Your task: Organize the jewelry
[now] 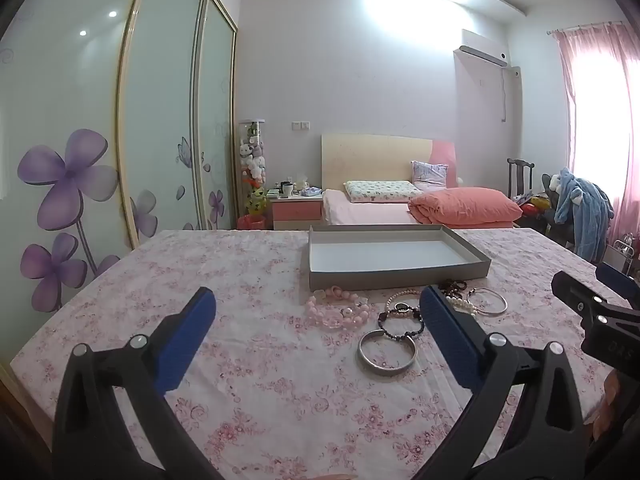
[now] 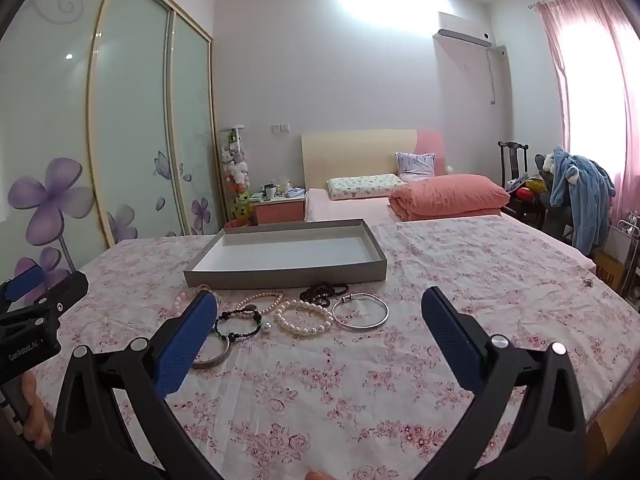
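Note:
A shallow grey box with a white, empty inside stands on the floral tablecloth. In front of it lie several pieces of jewelry: a pink bead bracelet, a dark bead bracelet, a wide silver bangle, white pearl strands, a dark bead bunch and a thin silver bangle. My left gripper is open above the cloth, just before the jewelry. My right gripper is open, also short of the jewelry. Both are empty.
The table is covered by a pink floral cloth. Beyond it stand a bed with a salmon quilt, a pink nightstand, a wardrobe with flower-print glass doors at left, and a chair with clothes at right.

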Demonstrator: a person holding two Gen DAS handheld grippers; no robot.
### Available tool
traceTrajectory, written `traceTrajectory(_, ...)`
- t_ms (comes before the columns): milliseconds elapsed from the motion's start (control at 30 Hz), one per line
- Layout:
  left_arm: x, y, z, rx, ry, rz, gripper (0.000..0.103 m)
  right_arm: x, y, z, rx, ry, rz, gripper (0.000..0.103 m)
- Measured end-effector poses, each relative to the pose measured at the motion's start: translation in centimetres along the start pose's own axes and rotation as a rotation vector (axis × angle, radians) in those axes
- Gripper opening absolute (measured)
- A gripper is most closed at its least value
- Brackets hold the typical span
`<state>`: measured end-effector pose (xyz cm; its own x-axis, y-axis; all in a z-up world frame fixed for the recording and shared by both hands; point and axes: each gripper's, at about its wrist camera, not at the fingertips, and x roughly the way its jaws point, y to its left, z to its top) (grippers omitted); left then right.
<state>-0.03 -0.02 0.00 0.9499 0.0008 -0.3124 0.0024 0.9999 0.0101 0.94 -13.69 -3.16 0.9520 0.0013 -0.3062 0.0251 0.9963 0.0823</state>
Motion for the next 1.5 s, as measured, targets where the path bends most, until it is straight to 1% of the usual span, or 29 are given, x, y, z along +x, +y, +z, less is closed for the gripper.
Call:
traceTrajectory(800, 0.0, 0.0, 0.0, -0.002, 0.008, 0.001, 0.099, 0.1, 0.2, -0.1, 0.003, 0.001, 0.000, 0.101)
traceTrajectory(1267, -1.5, -0.6, 0.0, -0.001, 0.004, 0.000, 0.099, 0.1, 0.4, -0.1, 0.003, 0.003, 0.000, 0.101)
traceTrajectory(1300, 0.0, 0.0, 0.0, -0.004, 0.012, 0.000, 0.099, 0.1, 0.4, -0.1, 0.003, 0.003, 0.000, 0.101)
traceTrajectory(1500, 0.0, 0.0, 0.0, -0.004, 0.012, 0.001, 0.099, 0.1, 0.4, -0.1, 0.004, 0.004, -0.001, 0.101)
